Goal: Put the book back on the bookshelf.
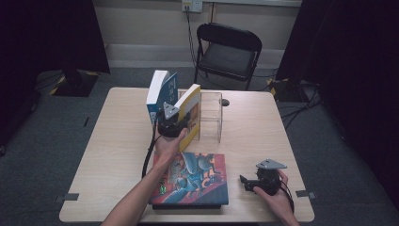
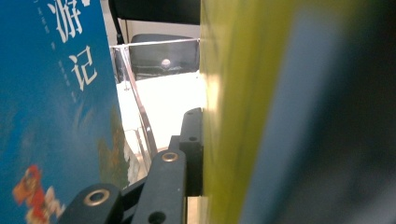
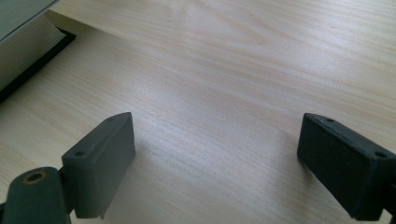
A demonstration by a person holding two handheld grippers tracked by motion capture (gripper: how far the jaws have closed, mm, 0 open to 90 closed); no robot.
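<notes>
A yellow book (image 1: 190, 102) stands tilted on the table, and my left gripper (image 1: 184, 120) is shut on its lower part. In the left gripper view one black jaw presses flat against the yellow cover (image 2: 233, 116); the other jaw is hidden behind the book. A blue book (image 1: 162, 92) with white characters (image 2: 51, 116) stands upright just left of it. To the right of both is a clear acrylic book stand (image 1: 210, 117). My right gripper (image 1: 244, 181) rests open near the table's front right, with bare wood between its jaws (image 3: 217, 154).
A large book with a colourful picture cover (image 1: 197, 179) lies flat at the front middle of the wooden table (image 1: 254, 136); its corner (image 3: 18, 46) is at the top left of the right gripper view. A black folding chair (image 1: 228, 52) stands behind the table.
</notes>
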